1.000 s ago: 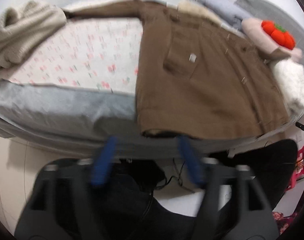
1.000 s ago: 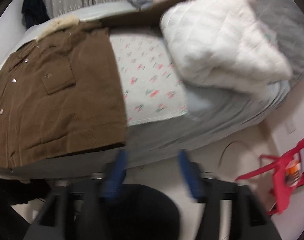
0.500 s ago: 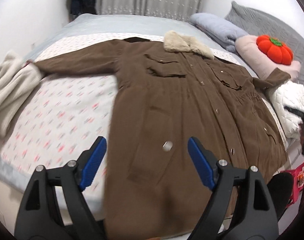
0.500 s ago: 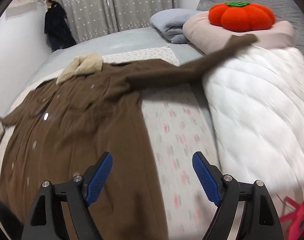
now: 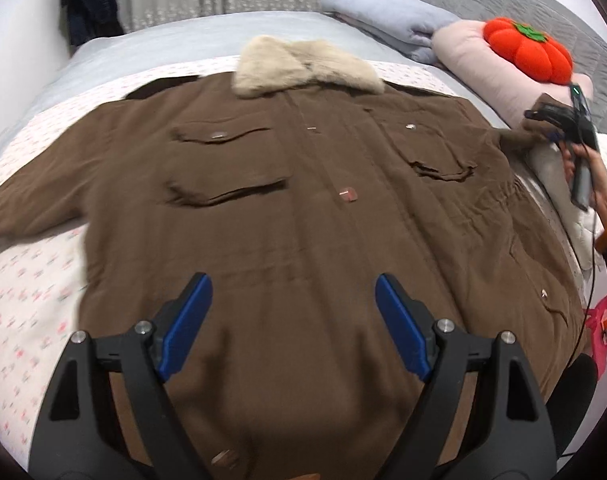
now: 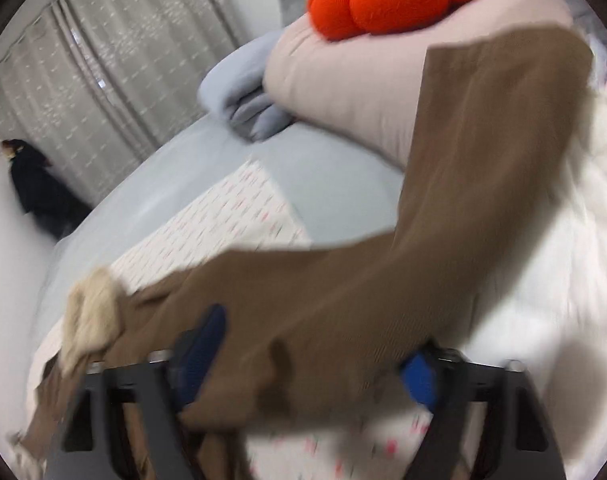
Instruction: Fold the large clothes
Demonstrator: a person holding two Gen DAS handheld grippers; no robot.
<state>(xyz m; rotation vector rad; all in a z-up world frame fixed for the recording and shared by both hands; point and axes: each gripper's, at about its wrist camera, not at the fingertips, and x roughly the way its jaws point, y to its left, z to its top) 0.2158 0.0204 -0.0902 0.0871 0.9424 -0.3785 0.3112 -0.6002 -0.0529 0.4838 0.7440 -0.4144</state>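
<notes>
A large brown coat (image 5: 303, 208) with a cream fur collar (image 5: 303, 66) lies spread face up on the bed. My left gripper (image 5: 293, 328) is open and empty, hovering over the coat's lower middle. My right gripper (image 6: 307, 356) is open with the coat's right sleeve (image 6: 443, 216) lying across between its blue fingers (image 6: 201, 344). The sleeve runs up over the pink pillow (image 6: 363, 88). In the left wrist view the right gripper (image 5: 559, 124) shows at the sleeve end, by the bed's right side.
An orange pumpkin cushion (image 5: 527, 54) sits on the pink pillow (image 5: 483, 68). A folded grey-blue blanket (image 5: 387, 20) lies beside it. A white quilt (image 6: 563, 260) is right of the sleeve. The floral sheet (image 5: 27, 280) covers the bed. Curtains (image 6: 115, 64) hang behind.
Both grippers have moved forward over the bed. The left now hovers over the coat's middle. The right has reached the right sleeve, which now lies between its open fingers.
</notes>
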